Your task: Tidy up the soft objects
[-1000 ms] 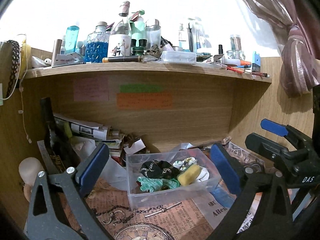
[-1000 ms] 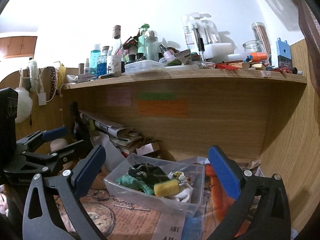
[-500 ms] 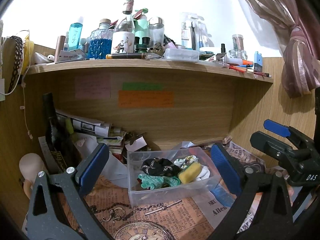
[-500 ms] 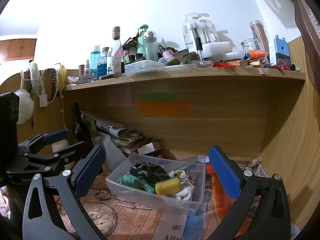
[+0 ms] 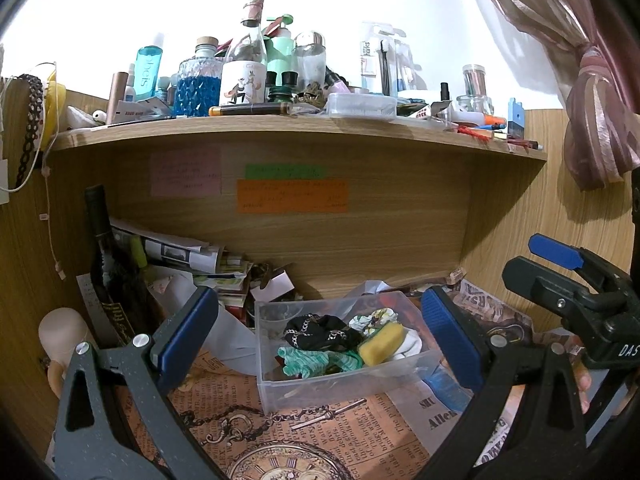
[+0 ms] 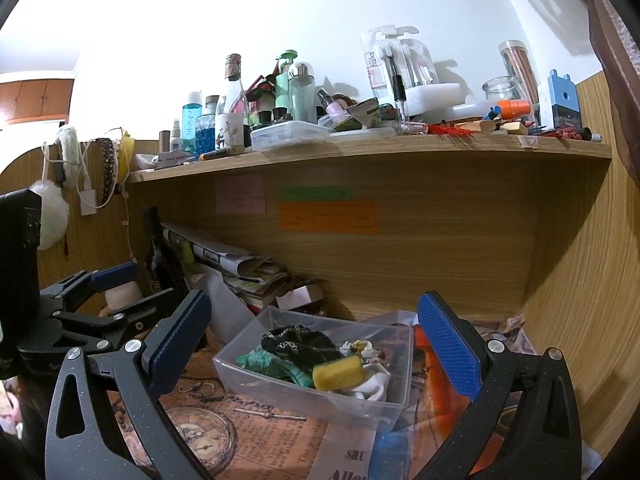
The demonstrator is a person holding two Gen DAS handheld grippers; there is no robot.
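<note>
Soft items, a yellow sponge (image 5: pixel 380 343), black patterned cloth (image 5: pixel 320 332) and green knit cloth (image 5: pixel 320 361), lie inside the clear plastic bin (image 5: pixel 340 386) on the newspaper-print mat (image 5: pixel 360 436). Left gripper (image 5: pixel 320 340) and right gripper (image 6: pixel 316 348) hover near it, jaws spread wide apart, holding nothing.

Clear bin (image 5: pixel 340 384) holds yellow sponge (image 5: pixel 381 343), green-white striped cloth (image 5: pixel 320 361), black cloth with chain print (image 5: pixel 320 332); table paper (image 5: pixel 352 440) tan vintage newsprint with clock motif; gripper pads (image 5: pixel 450 344) blue; sticky notes (image 5: pixel 292 196) pink, green, orange.
</note>
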